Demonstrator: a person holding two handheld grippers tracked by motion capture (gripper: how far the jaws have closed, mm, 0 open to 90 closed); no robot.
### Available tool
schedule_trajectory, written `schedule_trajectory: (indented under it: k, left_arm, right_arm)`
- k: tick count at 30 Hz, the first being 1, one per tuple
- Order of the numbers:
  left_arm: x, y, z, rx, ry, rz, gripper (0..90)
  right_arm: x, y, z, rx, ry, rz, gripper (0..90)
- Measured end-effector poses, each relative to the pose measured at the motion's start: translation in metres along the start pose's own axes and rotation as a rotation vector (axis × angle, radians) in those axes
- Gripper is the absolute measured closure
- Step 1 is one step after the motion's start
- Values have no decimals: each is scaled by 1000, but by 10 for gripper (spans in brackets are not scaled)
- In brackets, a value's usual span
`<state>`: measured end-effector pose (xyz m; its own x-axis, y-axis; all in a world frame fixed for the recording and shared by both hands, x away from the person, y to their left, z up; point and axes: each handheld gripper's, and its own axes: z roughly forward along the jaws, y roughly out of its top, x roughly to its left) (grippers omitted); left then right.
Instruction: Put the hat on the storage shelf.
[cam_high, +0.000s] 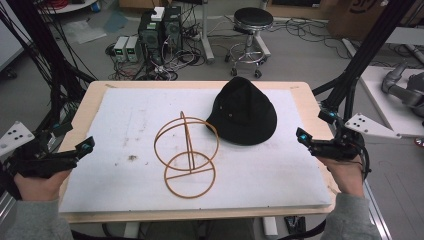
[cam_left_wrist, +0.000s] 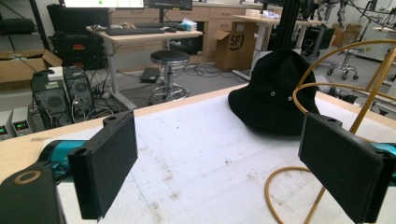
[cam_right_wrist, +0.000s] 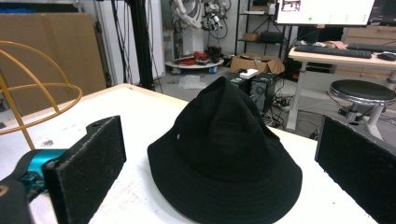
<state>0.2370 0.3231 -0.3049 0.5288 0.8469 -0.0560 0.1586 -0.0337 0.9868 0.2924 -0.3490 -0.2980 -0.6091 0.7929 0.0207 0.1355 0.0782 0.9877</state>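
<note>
A light wooden table (cam_high: 85, 107) carries a white sheet (cam_high: 125, 125) that covers nearly all of its top and is marked with dark smudges. Two things rest directly on the sheet. A black bucket hat (cam_high: 246, 114) sits crown up, straight ahead between the right gripper's fingers (cam_right_wrist: 88, 170). A gold wire stand (cam_high: 187, 154), a flat ring base with upright hoops, stands beside the hat, ahead of the left gripper's fingers (cam_left_wrist: 106, 161), its base partly behind the right-hand one in the left gripper view.
</note>
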Motion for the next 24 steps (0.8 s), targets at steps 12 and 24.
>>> schedule_trajectory:
  k: [12,24]
  left_arm:
    - [4,-5,10,14,-16,-2,121]
    - [8,-10,14,22,-18,-12,121]
  right_arm:
    - [-18,18,43,58,28,-15,15]
    - [-31,21,76,84,31,12,15]
